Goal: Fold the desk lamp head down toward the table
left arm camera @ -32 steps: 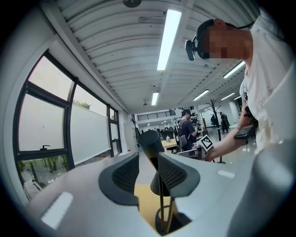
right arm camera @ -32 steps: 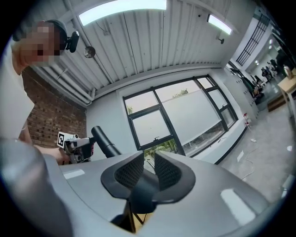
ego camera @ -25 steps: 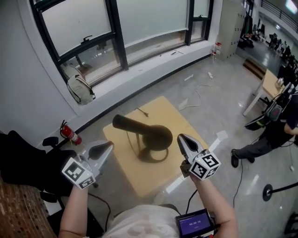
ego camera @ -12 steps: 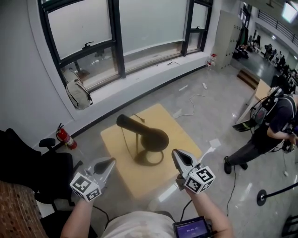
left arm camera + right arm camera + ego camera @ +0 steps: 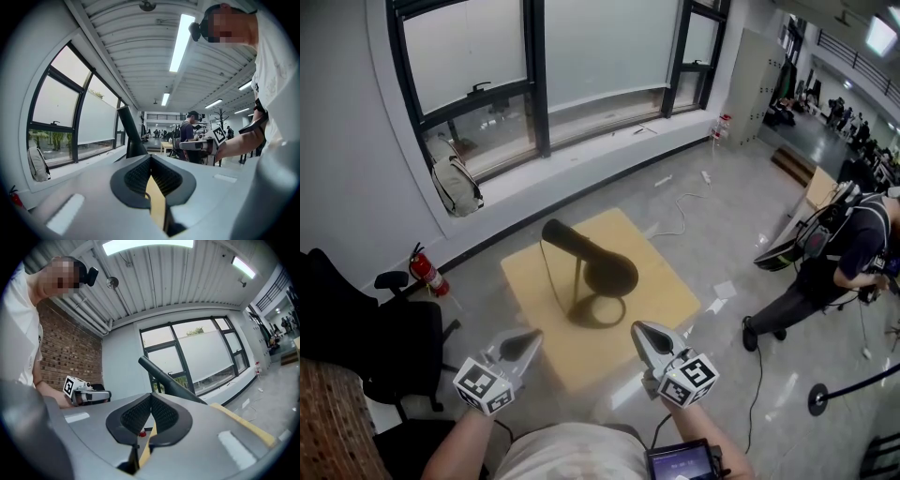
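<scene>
Tan wood for the counter (image 5: 534,291), with the dark desk lamp (image 5: 586,267) standing near its middle on a ring-shaped base, the long head slanting from upper left down to lower right in the head view. Holds the left hand-held gripper (image 5: 532,336) level at the near left edge of the counter, jaws pressed together on nothing, aimed toward the lamp but well apart from it. Holds the right hand-held gripper (image 5: 639,327) level at the near right edge, jaws likewise together and empty, also clear of the lamp. Leaves the lamp between and beyond the two sets of tips, toward the window (image 5: 469,56). Looks, in the left gripper view, along closed jaws at a dark bar of the lamp rising just left of centre, with the other gripper off to the right. Looks, in the right gripper view, past closed jaws at the same dark bar slanting up to the left, with the other gripper low at the left before a brick wall (image 5: 65,348). Elsewhere: a red fire extinguisher (image 5: 424,272) and a black chair (image 5: 366,328) left of the counter, a backpack (image 5: 455,187) on the ledge below the window, a person (image 5: 834,262) standing well off to the right.
</scene>
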